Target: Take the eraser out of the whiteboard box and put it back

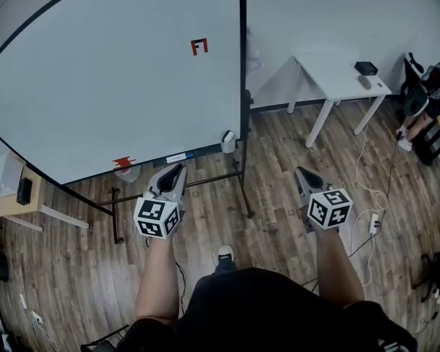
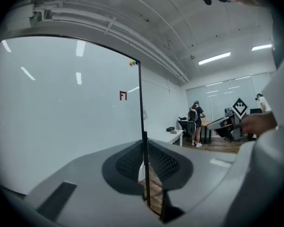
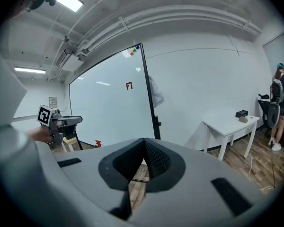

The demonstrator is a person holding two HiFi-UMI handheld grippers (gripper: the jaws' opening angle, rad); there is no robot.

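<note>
Both tongs are held level in front of the whiteboard, well apart from each other and from the board. Left tongs [image 1: 177, 169] [image 2: 144, 144]: jaws closed together, nothing between them. Right tongs [image 1: 302, 171] [image 3: 144, 140]: jaws likewise closed on nothing, as I read them in the right gripper view. Each carries its marker cube at the rear, above the person's forearm.

Whiteboard [image 1: 110, 72]: the largest item, white with a black frame, on a black stand, filling the upper left of the head view. Its right frame post lines up with the seam of the left jaws in the left gripper view.

Floor [image 1: 279, 218]: wood-pattern planks, with a white cable trailing at the right.

Bench [image 1: 334, 75]: white, against the wall to the right of the whiteboard, carrying a small black case [image 1: 365, 68] at its far end.

Box [image 1: 228, 141]: small and white, fixed at the whiteboard's lower right corner, just beside the frame post. I cannot make out the eraser; the box's contents are too small to see from here.

Strip [image 1: 179, 156]: white and blue, on the lower rail left of the box. I cannot identify it.

Red mark [image 1: 199, 47]: on the board face, upper right.
</note>
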